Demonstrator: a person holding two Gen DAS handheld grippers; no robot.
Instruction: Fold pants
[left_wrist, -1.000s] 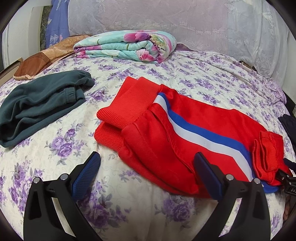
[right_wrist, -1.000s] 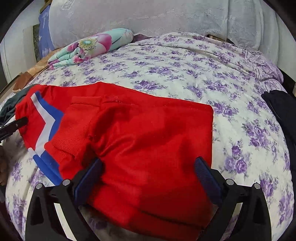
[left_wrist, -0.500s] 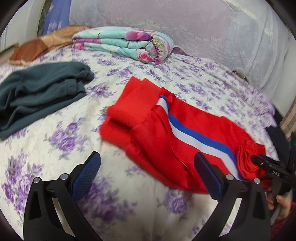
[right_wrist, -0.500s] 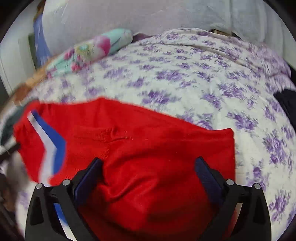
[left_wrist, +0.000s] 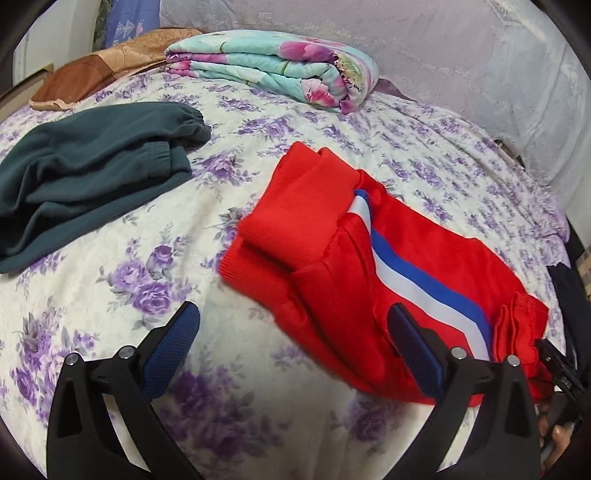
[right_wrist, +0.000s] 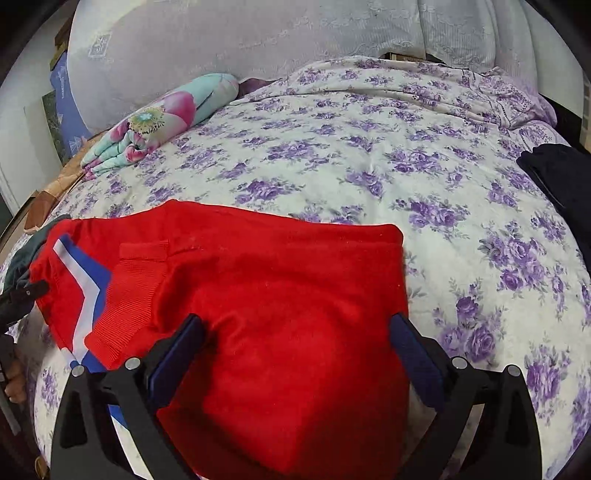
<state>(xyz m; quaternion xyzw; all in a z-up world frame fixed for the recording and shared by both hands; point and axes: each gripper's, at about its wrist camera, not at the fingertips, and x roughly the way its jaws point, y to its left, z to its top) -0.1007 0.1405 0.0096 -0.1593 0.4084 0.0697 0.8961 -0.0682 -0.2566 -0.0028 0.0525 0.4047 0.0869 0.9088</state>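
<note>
Red pants with a white and blue side stripe lie folded over on the flowered bed, cuffs toward the far left. My left gripper hangs open above the sheet at the pants' near edge, gripping nothing. In the right wrist view the red pants fill the foreground, and my right gripper is open with the red cloth lying between and under its fingers. The tip of the right gripper shows at the left view's right edge, by the waistband.
Folded dark green pants lie at the left. A flowered quilt is folded at the headboard, beside a brown pillow. A dark garment rests at the bed's right edge. The bedsheet beyond the pants is open.
Both grippers have drawn back and risen a little from the pants. The red pants stay folded on the bed. Both stay open.
</note>
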